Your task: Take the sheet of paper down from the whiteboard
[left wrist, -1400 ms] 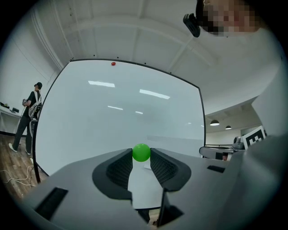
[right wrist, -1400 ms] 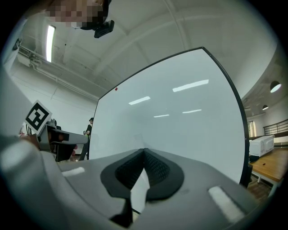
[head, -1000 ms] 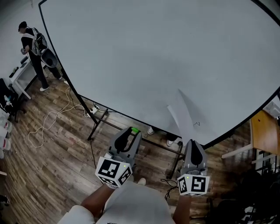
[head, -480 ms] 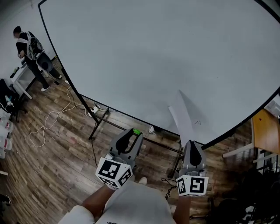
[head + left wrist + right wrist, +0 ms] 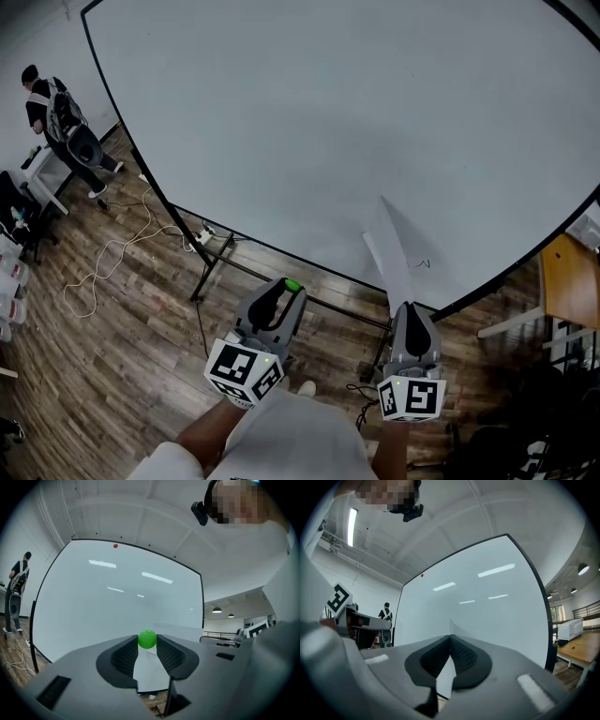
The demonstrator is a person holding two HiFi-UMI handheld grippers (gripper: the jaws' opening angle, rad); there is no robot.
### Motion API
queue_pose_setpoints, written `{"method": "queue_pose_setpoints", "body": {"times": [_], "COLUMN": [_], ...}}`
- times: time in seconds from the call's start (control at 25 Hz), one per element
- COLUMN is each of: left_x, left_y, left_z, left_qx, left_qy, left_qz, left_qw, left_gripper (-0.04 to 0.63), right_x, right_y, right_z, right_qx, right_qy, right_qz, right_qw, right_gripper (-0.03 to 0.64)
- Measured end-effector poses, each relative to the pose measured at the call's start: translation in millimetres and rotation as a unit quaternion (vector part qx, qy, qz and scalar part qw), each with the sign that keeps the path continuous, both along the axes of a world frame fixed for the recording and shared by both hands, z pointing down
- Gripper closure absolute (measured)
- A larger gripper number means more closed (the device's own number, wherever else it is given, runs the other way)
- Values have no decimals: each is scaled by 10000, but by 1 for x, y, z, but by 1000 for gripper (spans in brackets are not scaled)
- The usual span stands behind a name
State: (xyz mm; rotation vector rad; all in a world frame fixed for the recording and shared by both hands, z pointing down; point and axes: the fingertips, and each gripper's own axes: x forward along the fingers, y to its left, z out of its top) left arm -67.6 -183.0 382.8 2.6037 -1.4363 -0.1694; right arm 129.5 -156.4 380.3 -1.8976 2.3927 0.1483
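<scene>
The big whiteboard [image 5: 328,122] fills the head view. A white sheet of paper [image 5: 392,248] stands off the board's lower right, seen almost edge-on. My right gripper [image 5: 411,305] is shut on its lower end, and in the right gripper view the jaws [image 5: 450,639] meet on the thin sheet [image 5: 450,626]. My left gripper [image 5: 289,287] hangs to the left, below the board's bottom edge. It is shut on a small green ball-shaped magnet [image 5: 292,284], which sits between the jaw tips [image 5: 147,641]. A red magnet [image 5: 115,546] stays near the board's top edge.
The whiteboard's black stand [image 5: 211,262] rests on wooden floor, with a white cable [image 5: 103,258] trailing left. A person [image 5: 56,103] stands by a desk at far left. A wooden table [image 5: 567,281] is at the right.
Both grippers, the paper and the green magnet have kept their places. The person at far left has moved a little further left, toward the desk.
</scene>
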Motion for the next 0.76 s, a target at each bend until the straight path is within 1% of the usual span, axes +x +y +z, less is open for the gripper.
{"method": "queue_pose_setpoints", "body": {"times": [0.2, 0.76], "left_x": [-3, -5], "left_y": [3, 3], "left_z": [1, 0], "left_qx": [-50, -22], "left_qy": [50, 78], "left_qz": [20, 12], "left_qw": [10000, 10000], "left_gripper": [471, 471], "right_x": [-5, -6], "right_y": [2, 2], "right_z": [-1, -2], "right_qx": [-8, -11], "right_qy": [33, 55], "right_qz": [-34, -19], "right_qw": [10000, 10000], "right_gripper": [607, 607]}}
